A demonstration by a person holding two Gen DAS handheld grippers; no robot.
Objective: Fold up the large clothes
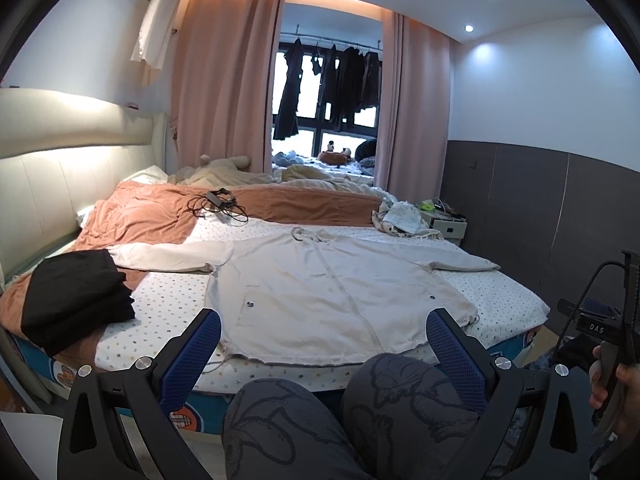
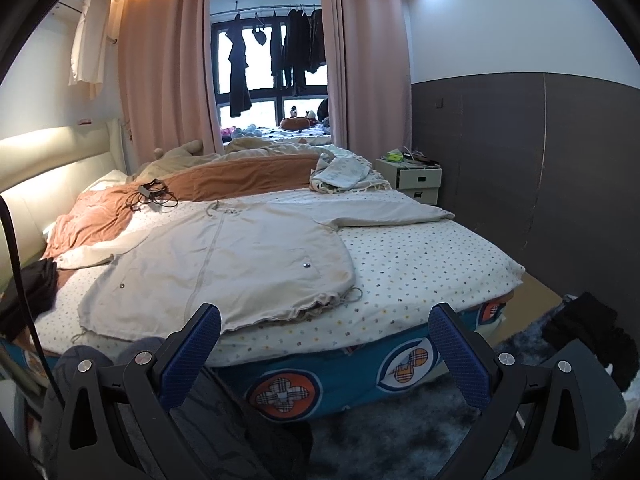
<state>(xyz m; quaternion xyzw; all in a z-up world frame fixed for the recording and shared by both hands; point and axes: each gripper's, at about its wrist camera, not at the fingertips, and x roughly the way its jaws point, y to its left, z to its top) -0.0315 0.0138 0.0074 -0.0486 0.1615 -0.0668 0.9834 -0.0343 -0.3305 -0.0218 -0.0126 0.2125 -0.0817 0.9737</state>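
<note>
Barely begun: the cream jacket (image 1: 320,288) lies spread flat on the bed (image 1: 168,300), both sleeves out, no fold made yet.

Both tools hang back off the near edge of the mattress, empty. The left gripper (image 1: 323,334) stands wide, its fingers framing the jacket's hem; the right gripper (image 2: 325,330) is just as wide, short of the hem's right corner. A folded black pile (image 1: 76,296) sits at the left, seemingly finished; every fold on the jacket remains.

one readable mark — "das" on the right gripper (image 1: 596,328).
</note>
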